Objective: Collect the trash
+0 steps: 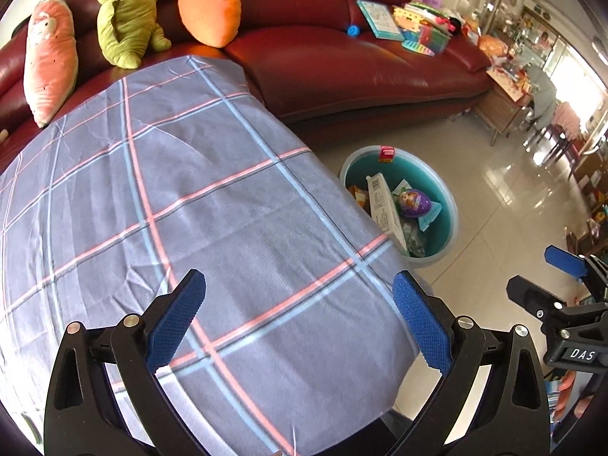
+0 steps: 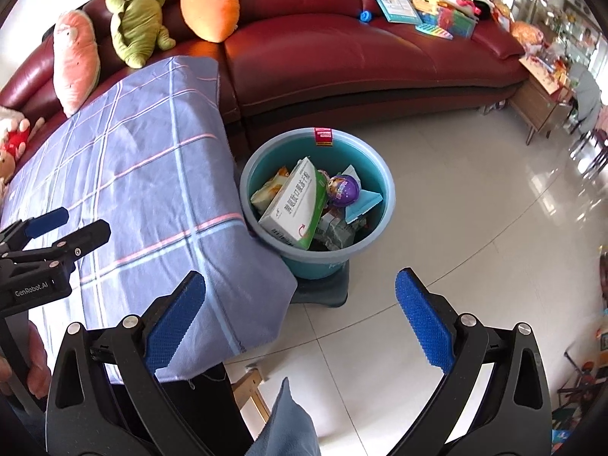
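Note:
A teal bin (image 2: 376,174) stands on the tiled floor beside the table; it also shows in the left wrist view (image 1: 446,193). It holds a white and green carton (image 2: 294,209), a purple toy egg (image 2: 344,189), a blue paper scrap (image 2: 363,201) and other wrappers. My left gripper (image 1: 300,311) is open and empty above the cloth-covered table (image 1: 171,209). My right gripper (image 2: 300,311) is open and empty above the table's corner and the floor, short of the bin. Each gripper shows at the edge of the other's view.
A dark red sofa (image 2: 342,45) runs behind, with a pink plush (image 2: 74,60), a green plush (image 2: 135,19), an orange carrot plush (image 2: 209,3) and a pile of toys and books (image 2: 437,3). A wooden side table (image 2: 543,95) stands at right. Tiled floor (image 2: 475,209) surrounds the bin.

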A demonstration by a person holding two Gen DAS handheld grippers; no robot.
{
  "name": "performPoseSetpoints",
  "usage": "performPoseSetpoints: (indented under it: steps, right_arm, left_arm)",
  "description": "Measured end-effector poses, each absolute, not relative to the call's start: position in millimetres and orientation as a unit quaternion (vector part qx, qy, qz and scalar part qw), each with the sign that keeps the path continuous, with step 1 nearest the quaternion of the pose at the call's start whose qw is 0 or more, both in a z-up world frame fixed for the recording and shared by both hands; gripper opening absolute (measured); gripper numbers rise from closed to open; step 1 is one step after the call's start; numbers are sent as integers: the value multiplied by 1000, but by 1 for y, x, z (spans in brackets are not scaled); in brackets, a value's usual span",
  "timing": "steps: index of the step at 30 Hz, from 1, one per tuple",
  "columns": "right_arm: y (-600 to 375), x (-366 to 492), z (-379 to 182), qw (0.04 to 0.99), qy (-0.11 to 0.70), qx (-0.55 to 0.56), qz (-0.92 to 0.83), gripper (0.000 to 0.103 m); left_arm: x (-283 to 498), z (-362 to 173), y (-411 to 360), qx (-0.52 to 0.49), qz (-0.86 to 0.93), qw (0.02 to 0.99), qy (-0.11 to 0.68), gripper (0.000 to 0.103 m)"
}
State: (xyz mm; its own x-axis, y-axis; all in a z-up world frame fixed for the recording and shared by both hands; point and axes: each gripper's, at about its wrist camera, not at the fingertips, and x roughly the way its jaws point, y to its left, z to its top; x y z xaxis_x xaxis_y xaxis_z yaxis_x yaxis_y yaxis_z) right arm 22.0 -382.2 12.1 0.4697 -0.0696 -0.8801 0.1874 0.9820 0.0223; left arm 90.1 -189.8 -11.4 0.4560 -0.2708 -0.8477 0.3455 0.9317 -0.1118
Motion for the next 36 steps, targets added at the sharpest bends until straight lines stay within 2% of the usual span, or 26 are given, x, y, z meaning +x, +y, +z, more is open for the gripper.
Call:
performPoseSetpoints:
  steps: [13,36]
  right_arm:
    - [-370,0,25,861,500,36,-84,96]
    - [-384,8,5,856,509,51,-77,96]
  left_arm:
    - [61,4,-182,47,-183,860,474,99]
    - [75,-14,-192,58,-160,854,492,99]
